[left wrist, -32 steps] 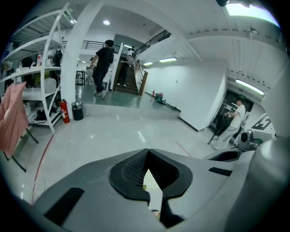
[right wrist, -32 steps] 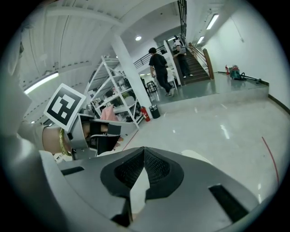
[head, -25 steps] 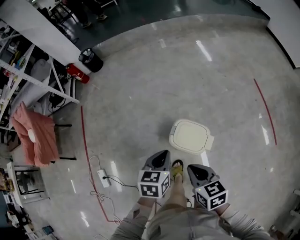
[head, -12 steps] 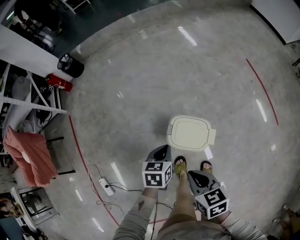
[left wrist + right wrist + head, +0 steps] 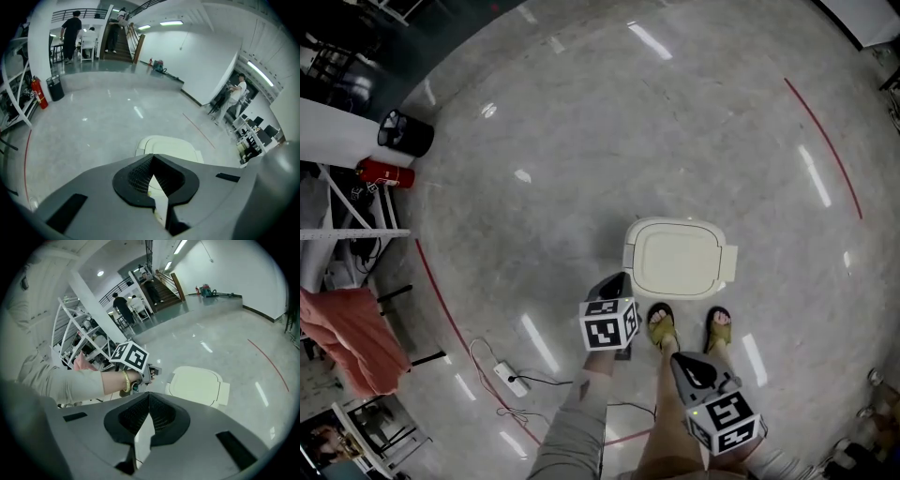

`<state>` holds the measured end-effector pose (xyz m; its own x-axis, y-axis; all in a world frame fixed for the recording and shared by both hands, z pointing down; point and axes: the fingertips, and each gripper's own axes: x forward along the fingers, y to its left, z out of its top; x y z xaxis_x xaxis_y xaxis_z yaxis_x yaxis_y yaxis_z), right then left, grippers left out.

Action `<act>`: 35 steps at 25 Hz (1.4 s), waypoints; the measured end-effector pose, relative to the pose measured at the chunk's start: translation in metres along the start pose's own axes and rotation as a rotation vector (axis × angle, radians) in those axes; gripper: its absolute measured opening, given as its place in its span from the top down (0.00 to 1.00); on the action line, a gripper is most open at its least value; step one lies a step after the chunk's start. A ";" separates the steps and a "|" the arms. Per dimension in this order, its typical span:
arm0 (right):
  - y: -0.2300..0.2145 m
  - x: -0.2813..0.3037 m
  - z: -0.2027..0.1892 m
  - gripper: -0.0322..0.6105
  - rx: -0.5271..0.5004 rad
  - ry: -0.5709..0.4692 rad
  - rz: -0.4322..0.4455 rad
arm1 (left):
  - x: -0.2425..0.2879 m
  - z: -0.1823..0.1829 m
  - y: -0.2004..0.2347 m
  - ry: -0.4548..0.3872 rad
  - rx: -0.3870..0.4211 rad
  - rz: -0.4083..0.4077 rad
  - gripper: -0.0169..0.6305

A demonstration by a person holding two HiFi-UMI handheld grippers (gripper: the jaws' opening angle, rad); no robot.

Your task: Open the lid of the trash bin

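Note:
The trash bin (image 5: 678, 260) is low and cream, and its flat lid lies closed on the floor in front of my sandalled feet (image 5: 661, 329). It also shows in the left gripper view as the bin (image 5: 169, 146) and in the right gripper view as the bin (image 5: 197, 385). My left gripper (image 5: 617, 282) hovers just beside the bin's near-left corner, jaws together and holding nothing. The right gripper (image 5: 685, 362) hangs farther back above my right leg, also shut and empty. From the right gripper view, the left gripper (image 5: 150, 371) sits left of the lid.
A red fire extinguisher (image 5: 384, 173) and a black bin (image 5: 405, 133) stand at the far left by a white rack (image 5: 356, 220). A power strip with its cable (image 5: 508, 377) lies on the floor at left. Red tape lines (image 5: 825, 141) curve across the grey floor.
The bin has come closer to my feet. My left gripper has reached forward to the bin's near-left corner, while the right gripper has dropped back toward my body.

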<state>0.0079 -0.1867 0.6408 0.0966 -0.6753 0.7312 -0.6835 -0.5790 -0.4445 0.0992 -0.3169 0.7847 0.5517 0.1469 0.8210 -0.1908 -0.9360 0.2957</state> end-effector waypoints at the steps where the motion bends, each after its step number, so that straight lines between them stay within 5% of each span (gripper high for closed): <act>1: -0.003 0.004 -0.004 0.95 0.012 0.006 -0.001 | 0.010 -0.004 0.005 0.011 0.000 0.007 0.97; 17: -0.009 0.025 -0.038 0.95 0.069 0.081 0.018 | 0.102 -0.041 0.045 0.189 -0.006 0.047 0.97; 23: -0.011 0.024 -0.039 0.95 0.073 0.076 0.015 | 0.107 -0.047 0.047 0.184 0.059 0.046 0.97; 35: -0.013 0.021 -0.040 0.95 0.078 0.063 0.003 | 0.110 -0.044 0.047 0.180 0.064 0.065 0.97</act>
<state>-0.0099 -0.1751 0.6824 0.0475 -0.6485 0.7597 -0.6253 -0.6125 -0.4837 0.1156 -0.3305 0.9101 0.3849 0.1351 0.9130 -0.1664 -0.9629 0.2126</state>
